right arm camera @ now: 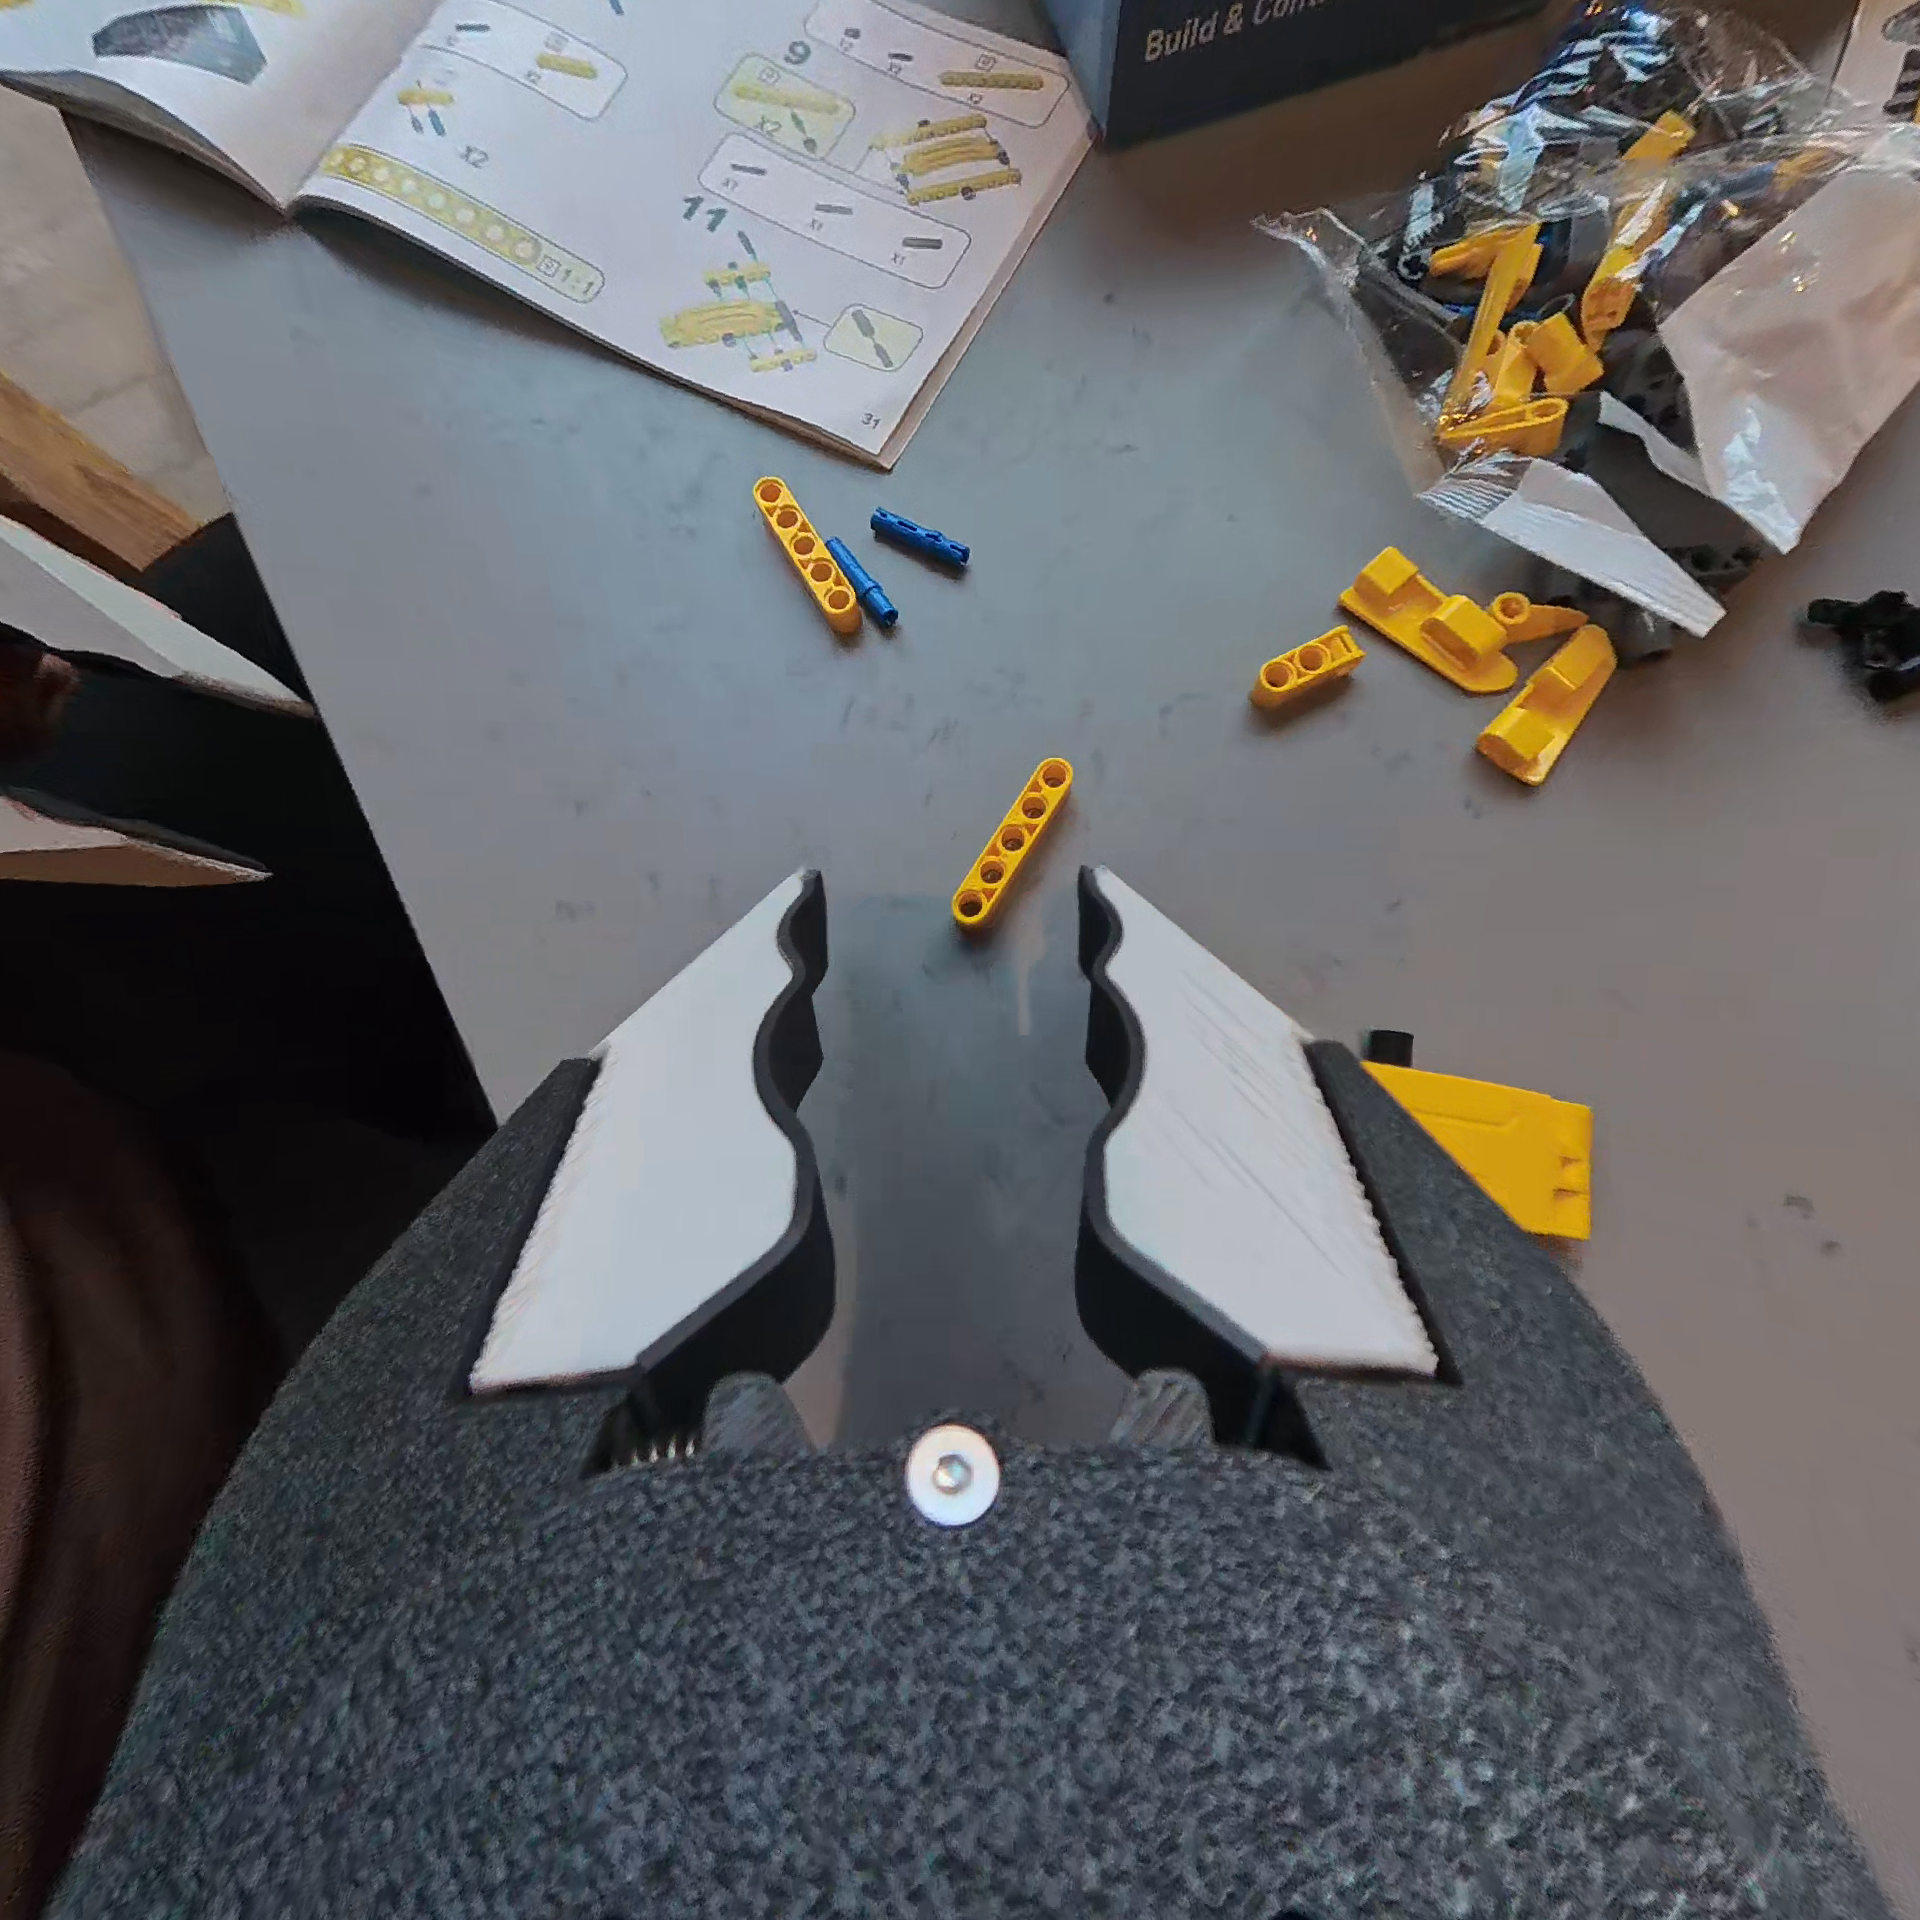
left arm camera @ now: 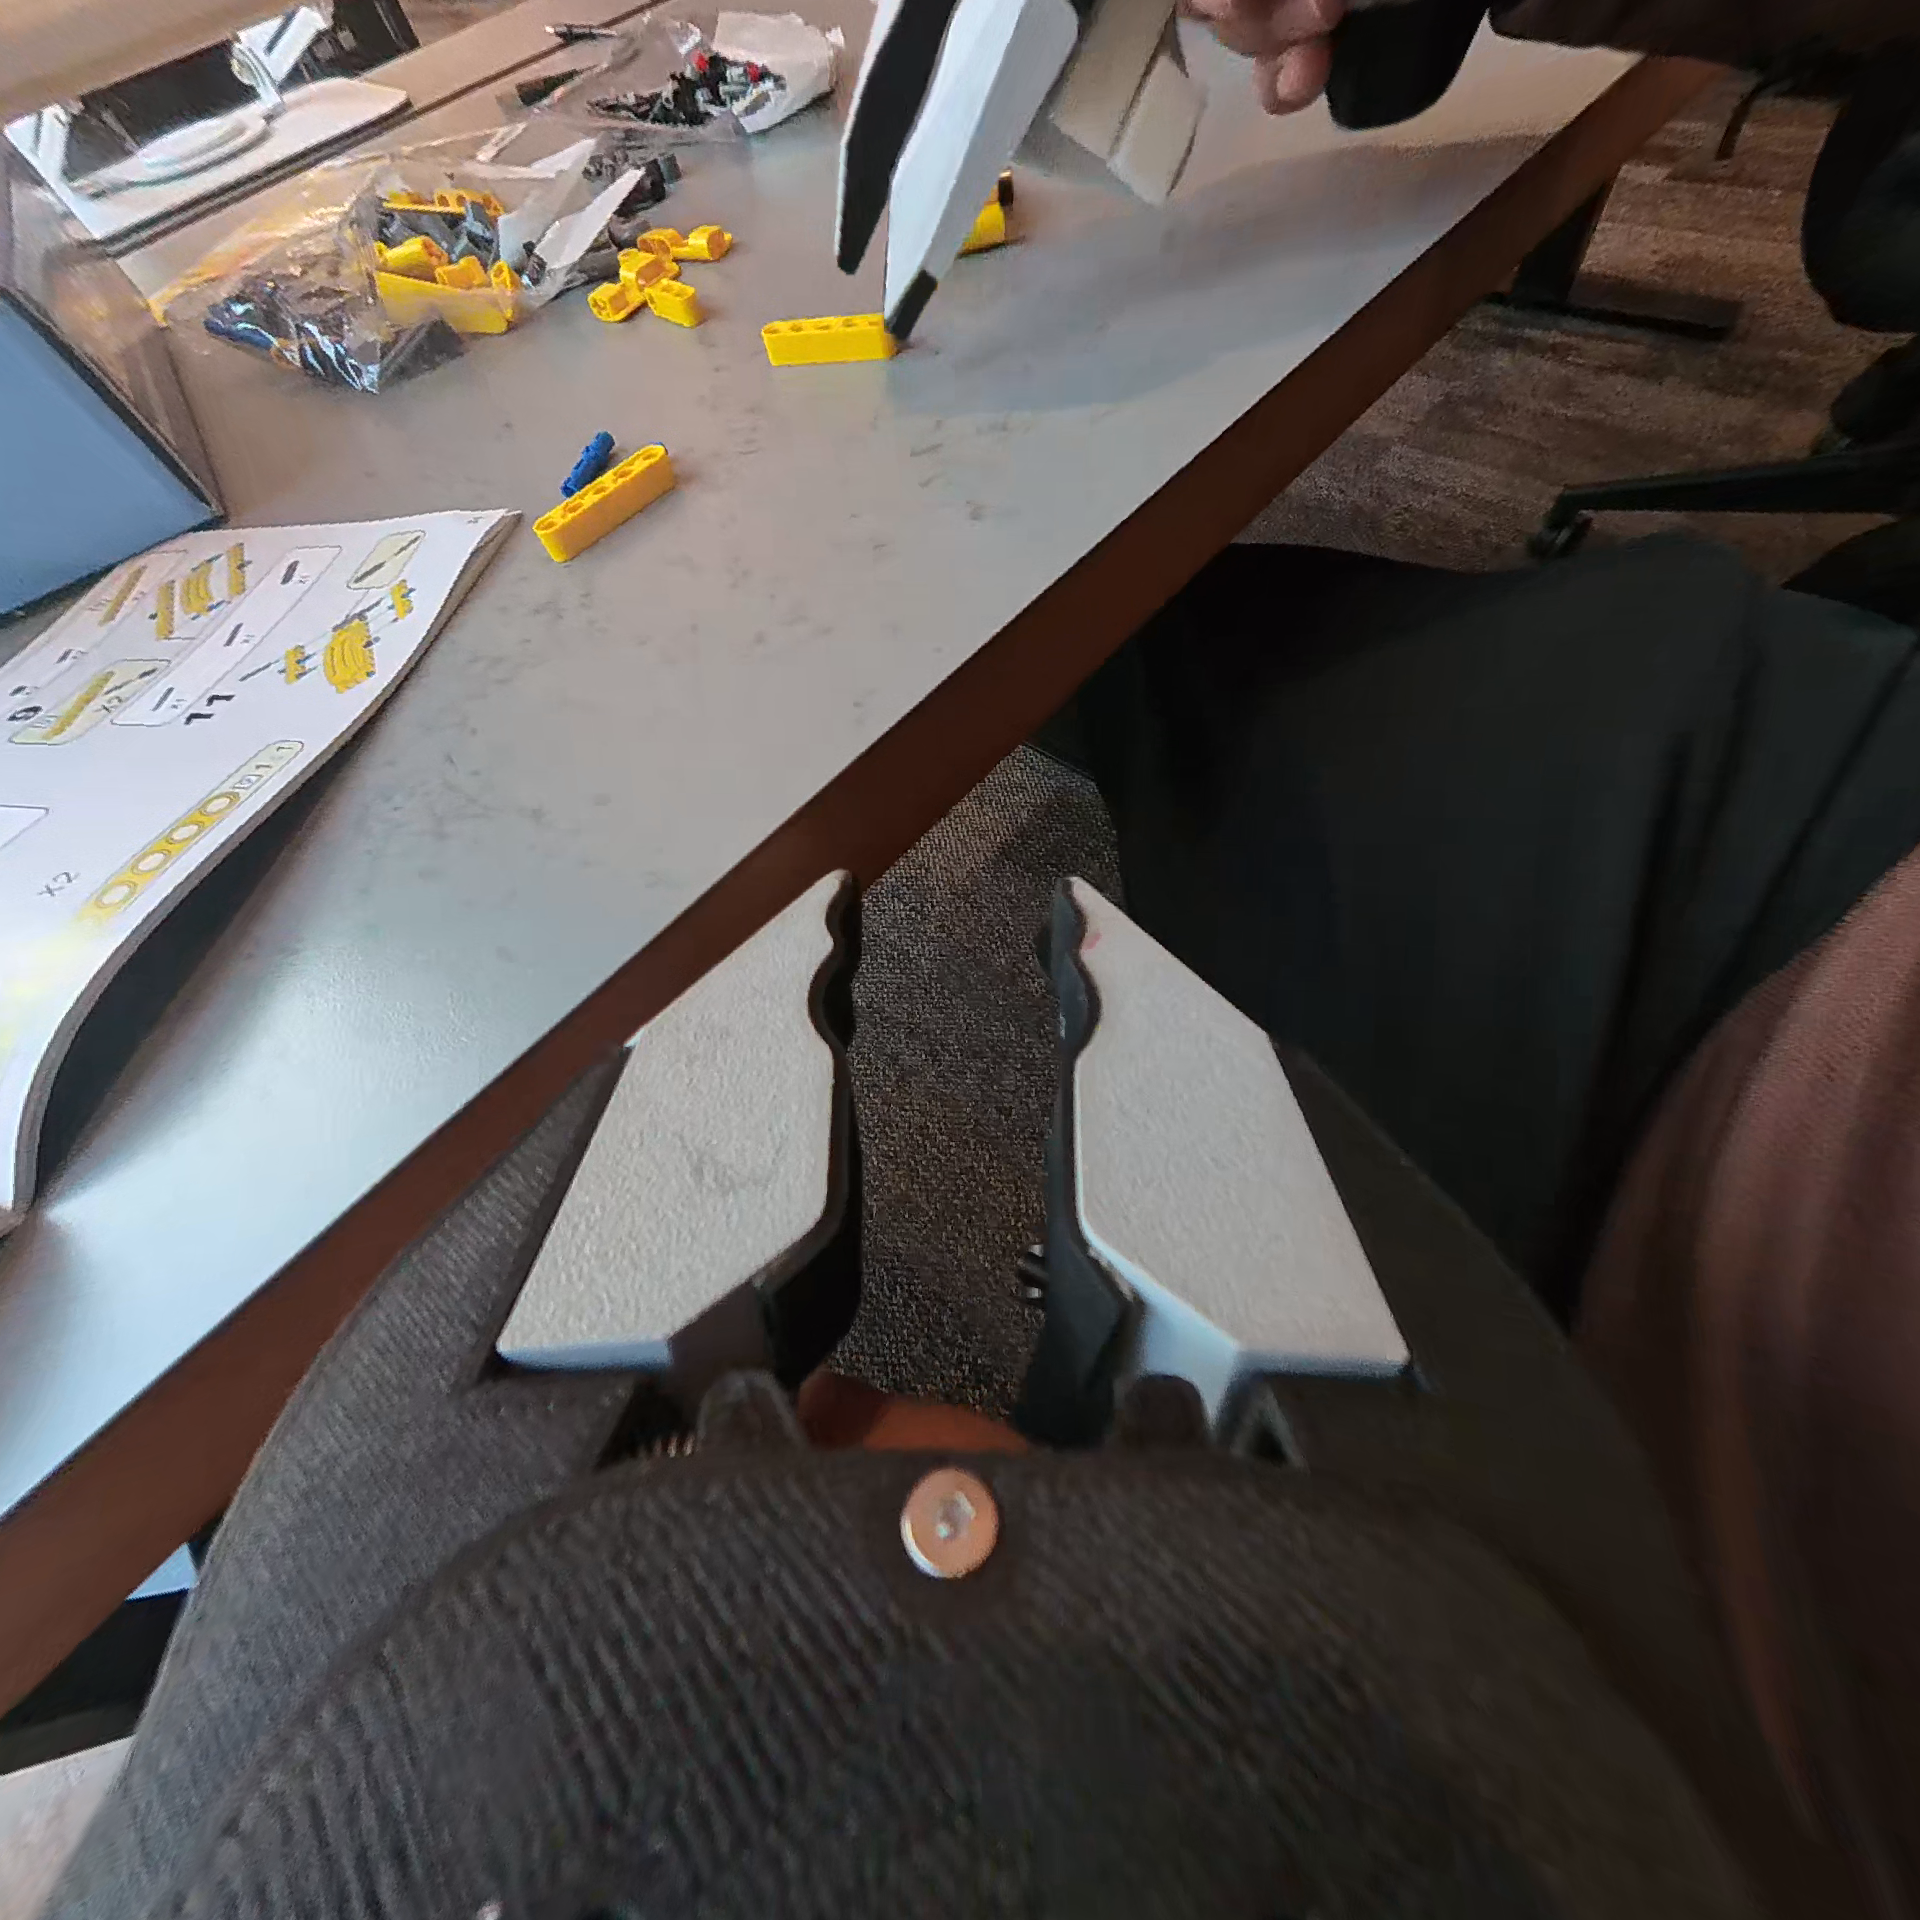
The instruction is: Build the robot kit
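Observation:
My right gripper (right arm camera: pixel 951 883) is open and empty, low over the grey table (right arm camera: pixel 582 727). A yellow five-hole beam (right arm camera: pixel 1013 840) lies just past its fingertips, near the right one. In the left wrist view the right gripper (left arm camera: pixel 878 291) has one fingertip down beside that beam (left arm camera: pixel 829 339). A second yellow beam (right arm camera: pixel 807 551) lies farther off with two blue pins (right arm camera: pixel 862 580) (right arm camera: pixel 920 537) by it; it also shows in the left wrist view (left arm camera: pixel 605 503). My left gripper (left arm camera: pixel 951 904) is open and empty, held off the table's front edge above the person's lap.
An open instruction booklet (right arm camera: pixel 665 197) lies at the back left. A torn clear bag of yellow and dark parts (right arm camera: pixel 1600 312) and loose yellow pieces (right arm camera: pixel 1444 634) lie to the right. A flat yellow panel (right arm camera: pixel 1496 1153) sits beside my right finger. A dark box (right arm camera: pixel 1247 62) stands behind.

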Available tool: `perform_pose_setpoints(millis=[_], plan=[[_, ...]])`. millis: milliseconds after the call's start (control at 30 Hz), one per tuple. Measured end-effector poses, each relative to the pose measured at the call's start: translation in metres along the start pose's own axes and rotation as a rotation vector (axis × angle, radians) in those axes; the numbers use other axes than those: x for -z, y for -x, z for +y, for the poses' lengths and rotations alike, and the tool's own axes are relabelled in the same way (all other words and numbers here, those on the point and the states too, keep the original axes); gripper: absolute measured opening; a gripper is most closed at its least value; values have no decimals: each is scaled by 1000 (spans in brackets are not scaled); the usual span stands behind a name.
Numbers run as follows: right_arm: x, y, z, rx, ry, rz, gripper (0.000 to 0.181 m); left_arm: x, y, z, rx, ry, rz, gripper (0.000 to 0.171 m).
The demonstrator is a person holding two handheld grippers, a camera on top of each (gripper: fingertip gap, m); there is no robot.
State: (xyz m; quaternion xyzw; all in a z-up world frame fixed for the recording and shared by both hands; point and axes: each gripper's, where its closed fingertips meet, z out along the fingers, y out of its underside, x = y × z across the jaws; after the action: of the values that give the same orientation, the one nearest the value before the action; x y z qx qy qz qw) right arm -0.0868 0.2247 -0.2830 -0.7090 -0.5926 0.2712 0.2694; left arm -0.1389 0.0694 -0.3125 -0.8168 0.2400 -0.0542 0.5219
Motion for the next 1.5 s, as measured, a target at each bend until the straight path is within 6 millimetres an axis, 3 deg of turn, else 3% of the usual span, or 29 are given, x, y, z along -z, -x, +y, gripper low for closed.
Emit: perform_pose_setpoints(millis=[100, 300, 500, 600, 667, 833, 967, 1133, 1267, 1367, 1433, 1500], plan=[[-8, -4, 6, 21, 28, 16, 42, -3, 0, 4, 3, 13, 6, 34], [-20, 0, -2, 14, -1, -35, 7, -7, 4, 11, 10, 35, -3, 34], [-35, 8, -28, 90, -9, -42, 16, -6, 3, 8, 30, 25, 4, 33], [-21, 12, -45, 115, -75, -35, 19, -3, 4, 7, 21, 21, -8, 33], [-12, 3, -50, 98, -113, -1, 17, -1, 4, 6, 28, 13, -11, 33], [-21, -16, -58, 55, -107, 38, 23, -3, 1, 0, 49, -3, -3, 33], [-28, -1, -67, 40, -183, -14, 22, -1, 5, -3, 26, -15, -35, 33], [-34, 7, -58, 131, -225, 82, 22, -1, 6, -1, 6, -2, -58, 32], [-28, 11, -68, 177, -306, 87, 8, 0, 10, -1, 10, 0, -85, 32], [-31, 16, -67, 196, -291, 47, 8, 4, 22, -3, 68, -14, -127, 17], [-24, 17, -75, 225, -361, 66, 0, 9, 23, -12, 133, -70, -96, 23], [-8, 4, -87, 209, -480, 179, 0, 15, 24, -21, 181, -114, -75, 36]])
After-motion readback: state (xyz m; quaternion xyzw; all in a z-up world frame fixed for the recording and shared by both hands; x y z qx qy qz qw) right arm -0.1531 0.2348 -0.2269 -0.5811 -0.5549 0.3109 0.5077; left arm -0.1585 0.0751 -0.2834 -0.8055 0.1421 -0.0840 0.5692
